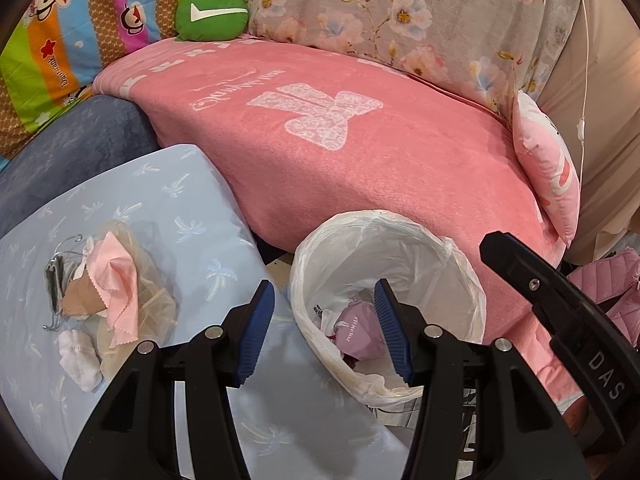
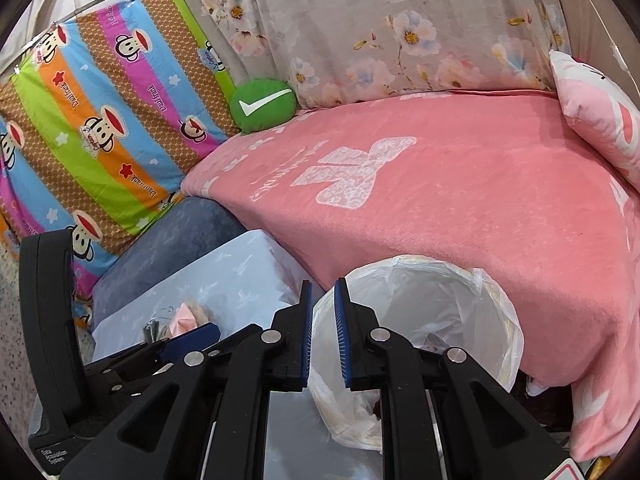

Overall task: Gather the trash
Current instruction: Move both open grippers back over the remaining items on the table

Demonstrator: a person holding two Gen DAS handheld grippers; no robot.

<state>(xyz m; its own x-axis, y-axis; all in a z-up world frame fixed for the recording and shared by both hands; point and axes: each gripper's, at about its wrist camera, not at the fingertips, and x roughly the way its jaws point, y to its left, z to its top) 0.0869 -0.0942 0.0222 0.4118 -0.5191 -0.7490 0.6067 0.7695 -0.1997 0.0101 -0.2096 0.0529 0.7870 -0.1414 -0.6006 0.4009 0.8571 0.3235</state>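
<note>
A white-lined trash bin (image 1: 460,276) stands between the pale blue table (image 1: 168,200) and the pink sofa; it also shows in the right wrist view (image 2: 496,312). A crumpled pink packet (image 1: 356,334) lies inside it. A trash pile lies on the table at the left: pink cloth (image 1: 116,280), brown paper (image 1: 78,302), sheer wrap, white tissue (image 1: 78,354). My left gripper (image 1: 325,330) is open and empty over the bin's near rim. My right gripper (image 2: 323,334) is nearly closed with a narrow gap, empty, above the bin's left rim.
A pink blanket (image 1: 360,168) covers the sofa behind the bin. A green round cushion (image 1: 212,14) and a pink pillow (image 1: 548,164) rest on it. A striped cartoon sheet (image 2: 92,120) hangs at the left. A grey-blue armrest (image 1: 72,140) sits behind the table.
</note>
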